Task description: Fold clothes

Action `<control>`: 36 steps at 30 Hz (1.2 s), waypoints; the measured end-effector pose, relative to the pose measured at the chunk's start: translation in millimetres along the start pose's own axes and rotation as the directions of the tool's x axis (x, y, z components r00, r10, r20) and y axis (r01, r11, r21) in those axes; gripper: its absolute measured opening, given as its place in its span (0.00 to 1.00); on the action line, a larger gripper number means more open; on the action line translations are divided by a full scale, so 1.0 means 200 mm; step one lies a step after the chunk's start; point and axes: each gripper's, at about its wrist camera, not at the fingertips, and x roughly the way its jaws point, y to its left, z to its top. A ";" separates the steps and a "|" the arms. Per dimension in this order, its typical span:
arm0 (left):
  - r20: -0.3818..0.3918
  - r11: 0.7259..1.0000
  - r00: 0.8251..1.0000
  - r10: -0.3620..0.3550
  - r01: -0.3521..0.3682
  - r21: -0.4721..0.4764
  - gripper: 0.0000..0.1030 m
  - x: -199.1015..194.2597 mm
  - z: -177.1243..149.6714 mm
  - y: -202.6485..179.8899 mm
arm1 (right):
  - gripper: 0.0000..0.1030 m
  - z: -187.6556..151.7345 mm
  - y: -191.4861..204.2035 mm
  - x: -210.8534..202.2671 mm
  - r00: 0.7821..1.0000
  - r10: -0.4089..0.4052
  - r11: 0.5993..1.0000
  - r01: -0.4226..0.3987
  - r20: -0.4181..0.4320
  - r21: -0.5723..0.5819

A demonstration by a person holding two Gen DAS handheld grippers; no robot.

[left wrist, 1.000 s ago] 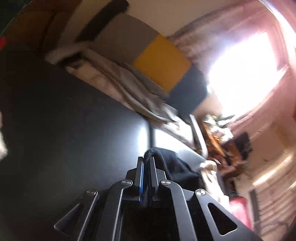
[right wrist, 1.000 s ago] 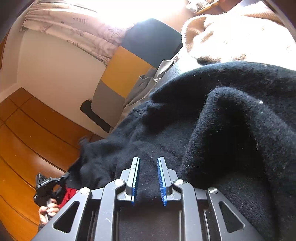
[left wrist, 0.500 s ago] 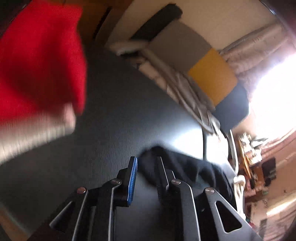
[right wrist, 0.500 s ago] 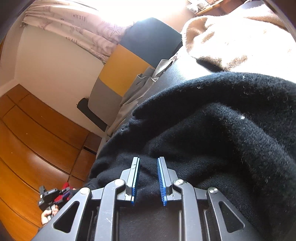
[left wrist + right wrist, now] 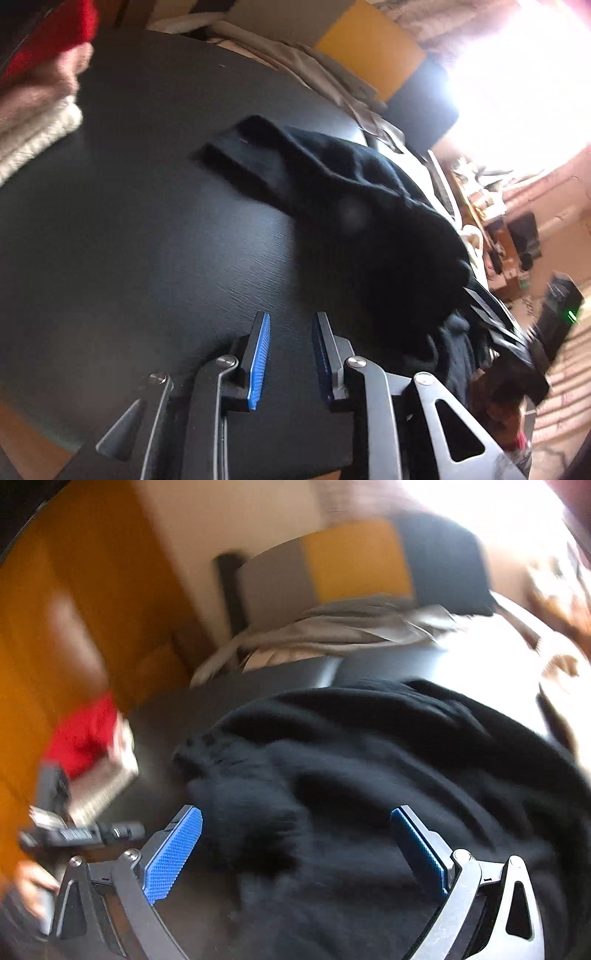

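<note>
A black knit garment (image 5: 351, 221) lies crumpled on the black table (image 5: 129, 240), one flat corner stretched toward the far left. My left gripper (image 5: 290, 332) hovers just short of it with its jaws opening. Only table shows between its blue pads (image 5: 258, 354). In the right wrist view the same black garment (image 5: 369, 757) fills the lower half. My right gripper (image 5: 295, 834) hangs over it, jaws opening to their widest. The pads (image 5: 173, 853) stand clear of the cloth, which lies below the gap.
A folded stack of red, pink and cream knitwear (image 5: 37, 103) sits at the table's far left edge, seen also as a red blur (image 5: 85, 734). Grey cloth (image 5: 332, 635) and a grey-yellow-navy panel (image 5: 354, 561) lie behind the table. A hand (image 5: 31, 882) holds the left tool.
My left gripper let go of the black corner and dropped back toward the table; the corner now lies flat. My right gripper released the garment, opened wide, rolled and pulled back.
</note>
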 end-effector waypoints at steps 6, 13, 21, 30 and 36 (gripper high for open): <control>-0.062 0.998 0.997 -0.040 0.042 0.040 0.25 0.05 -0.04 -0.06 | 0.20 0.10 0.01 0.26 0.990 -0.058 0.998 0.059 -0.130 0.002; -0.115 0.990 0.986 -0.118 0.126 0.060 0.27 0.18 0.01 -0.21 | 0.18 0.15 -0.57 0.28 0.991 -0.100 0.929 0.126 -0.092 0.349; -0.103 0.985 0.984 -0.143 0.152 0.085 0.31 0.40 0.18 -0.48 | 0.10 -0.04 -0.99 0.35 0.980 0.173 0.721 -0.195 0.100 0.665; 0.090 0.993 0.989 0.115 -0.117 0.028 0.59 0.63 0.49 -0.65 | 0.14 -0.09 -1.00 0.33 0.937 0.268 0.704 -0.349 0.225 0.619; 0.126 0.972 0.973 0.193 -0.207 0.111 0.16 0.84 0.65 -0.82 | 0.24 -0.12 -0.99 0.30 0.908 0.314 0.684 -0.419 0.279 0.597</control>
